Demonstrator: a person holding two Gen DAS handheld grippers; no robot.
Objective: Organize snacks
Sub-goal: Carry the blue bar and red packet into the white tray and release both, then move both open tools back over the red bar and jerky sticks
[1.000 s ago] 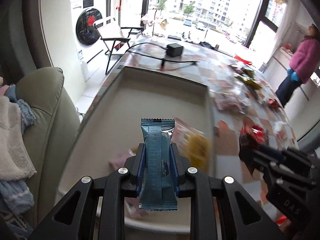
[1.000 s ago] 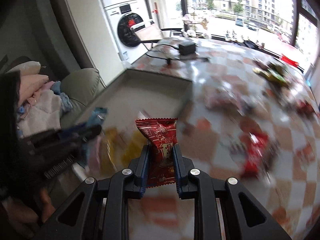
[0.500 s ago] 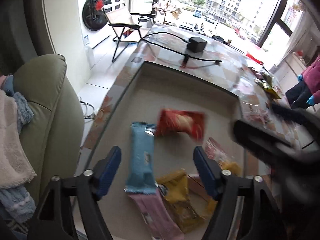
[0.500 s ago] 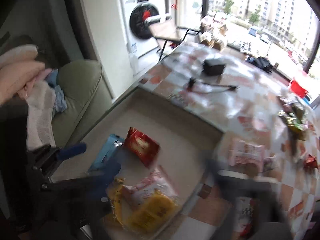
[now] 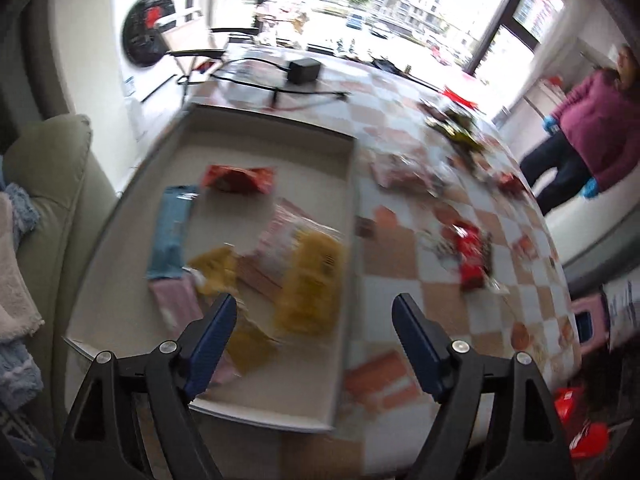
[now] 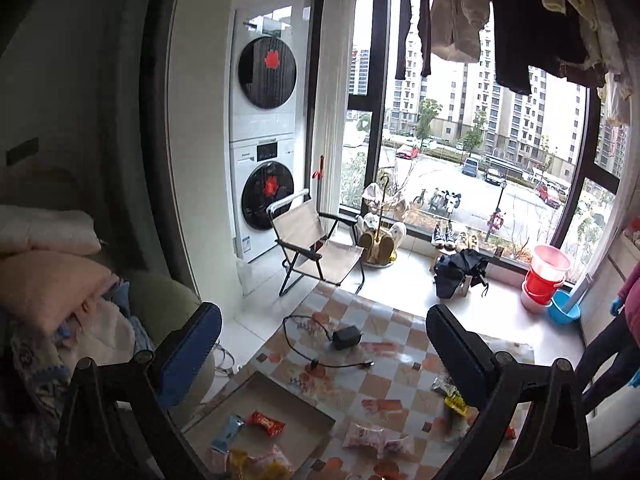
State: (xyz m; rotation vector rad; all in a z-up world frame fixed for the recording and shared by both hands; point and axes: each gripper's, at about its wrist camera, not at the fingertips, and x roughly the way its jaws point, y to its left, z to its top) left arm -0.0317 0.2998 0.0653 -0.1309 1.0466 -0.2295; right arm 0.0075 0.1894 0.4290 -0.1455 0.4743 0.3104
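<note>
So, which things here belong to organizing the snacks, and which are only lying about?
Belongs to the job:
- tray
- blue packet, red packet, yellow packet in the tray
- loose snacks on the table
- left tool, right tool, both open and empty

Lying about:
- black adapter with cable
- folding chair
- stacked basins

Glossy foil-like snack wrappers (image 5: 240, 178) lie in a matt, smooth beige tray (image 5: 264, 128) on a shiny checked plastic-looking tablecloth (image 5: 404, 264), beside fluffy folded cloth (image 6: 44, 280) and a canvas-seated, metal-framed chair (image 6: 316, 248).
</note>
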